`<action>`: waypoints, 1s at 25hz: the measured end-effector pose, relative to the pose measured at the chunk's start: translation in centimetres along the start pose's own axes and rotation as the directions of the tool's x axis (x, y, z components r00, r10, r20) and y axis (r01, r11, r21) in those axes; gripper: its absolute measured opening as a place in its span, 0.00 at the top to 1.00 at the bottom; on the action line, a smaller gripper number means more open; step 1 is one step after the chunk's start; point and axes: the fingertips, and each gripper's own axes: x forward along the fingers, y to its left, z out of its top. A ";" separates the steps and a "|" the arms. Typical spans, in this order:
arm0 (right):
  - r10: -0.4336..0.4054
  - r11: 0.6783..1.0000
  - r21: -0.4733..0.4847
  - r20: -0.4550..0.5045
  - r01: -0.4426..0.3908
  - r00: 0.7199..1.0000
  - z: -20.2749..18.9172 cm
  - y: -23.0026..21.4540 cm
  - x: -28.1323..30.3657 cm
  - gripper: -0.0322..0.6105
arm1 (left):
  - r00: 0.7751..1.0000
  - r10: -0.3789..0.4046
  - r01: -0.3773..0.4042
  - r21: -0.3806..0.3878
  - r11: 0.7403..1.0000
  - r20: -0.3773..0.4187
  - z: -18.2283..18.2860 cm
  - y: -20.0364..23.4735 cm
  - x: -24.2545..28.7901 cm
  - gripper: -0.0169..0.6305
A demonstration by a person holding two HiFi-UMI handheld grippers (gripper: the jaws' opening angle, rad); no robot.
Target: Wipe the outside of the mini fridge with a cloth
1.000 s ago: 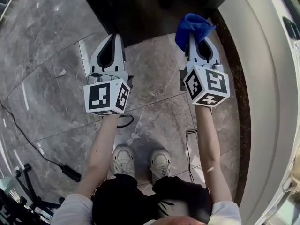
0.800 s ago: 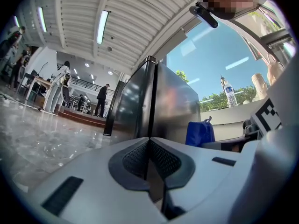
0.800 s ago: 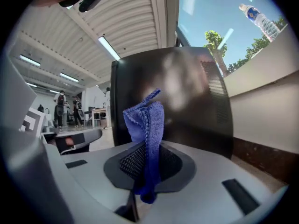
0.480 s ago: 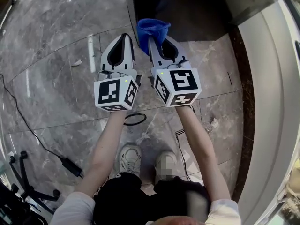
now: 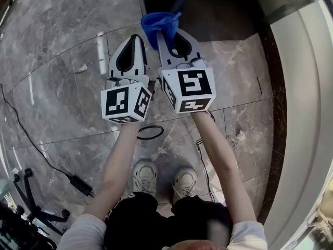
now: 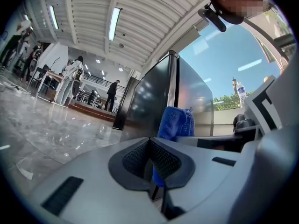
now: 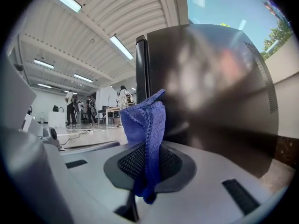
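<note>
Head view has the mini fridge (image 5: 208, 9) as the dark block along the top of the frame. Since a second ago the right gripper (image 5: 165, 35) has swung in from the upper right and now sits just beside the left gripper (image 5: 136, 38), whose jaws are pressed together on nothing. I'd guess the wipe is heading for the fridge's front corner. The blue cloth (image 5: 157, 25) is pinched in the right jaws at top centre. Its long axis runs along the jaws, with the free end pointing at the fridge.
</note>
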 end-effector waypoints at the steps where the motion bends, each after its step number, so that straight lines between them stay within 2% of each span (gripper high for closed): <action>1: -0.006 1.000 0.004 0.003 0.006 1.000 0.0 -0.5 -0.1 0.85 | 1.000 -0.003 0.003 0.000 1.000 -0.001 -0.1 -0.2 0.2 0.97; 13: -0.129 0.992 0.007 0.020 0.128 0.992 -0.4 -7.7 -2.7 0.85 | 0.996 -0.092 0.092 0.051 0.994 -0.002 -0.8 -5.2 1.8 0.97; 25: -0.288 0.958 0.015 0.037 0.287 0.957 -0.6 -17.4 -5.8 0.85 | 0.989 -0.148 0.148 0.050 0.988 -0.013 -2.9 -9.4 3.9 0.97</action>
